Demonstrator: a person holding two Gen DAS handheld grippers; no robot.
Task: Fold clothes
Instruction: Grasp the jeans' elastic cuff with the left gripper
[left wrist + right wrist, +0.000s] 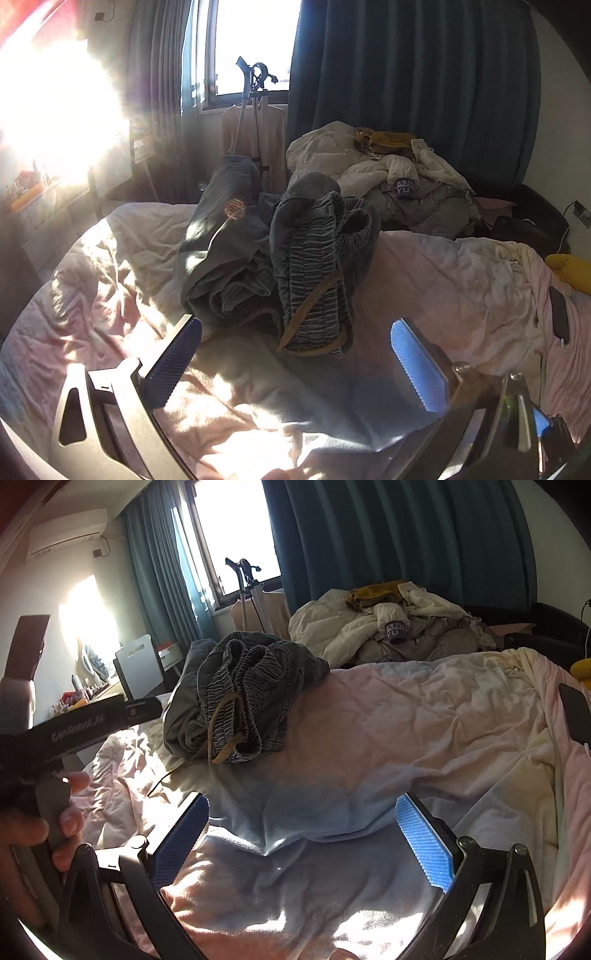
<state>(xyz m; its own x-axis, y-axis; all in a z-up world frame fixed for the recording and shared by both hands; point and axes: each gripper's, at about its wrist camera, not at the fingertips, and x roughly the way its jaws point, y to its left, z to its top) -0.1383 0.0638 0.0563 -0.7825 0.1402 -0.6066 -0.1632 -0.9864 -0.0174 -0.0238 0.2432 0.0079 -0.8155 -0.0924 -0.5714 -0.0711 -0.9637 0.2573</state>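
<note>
A crumpled dark grey-green garment (pixel 258 254) with an elastic waistband and a tan drawstring lies bunched on the pale pink bedspread (pixel 110 295). It also shows in the right wrist view (pixel 240 698). My left gripper (pixel 295 332) is open, with its blue pads just short of the waistband, empty. My right gripper (pixel 301 808) is open and empty, low over the bedspread (pixel 424 720), farther from the garment. The left gripper's body and the hand on it show at the left of the right wrist view.
A pile of white and grey bedding and clothes (pixel 399 631) with a mustard piece on top lies at the bed's far side. A black phone (pixel 576 712) on a cable lies at the right edge. Dark curtains (pixel 406 535), a window and a desk stand beyond.
</note>
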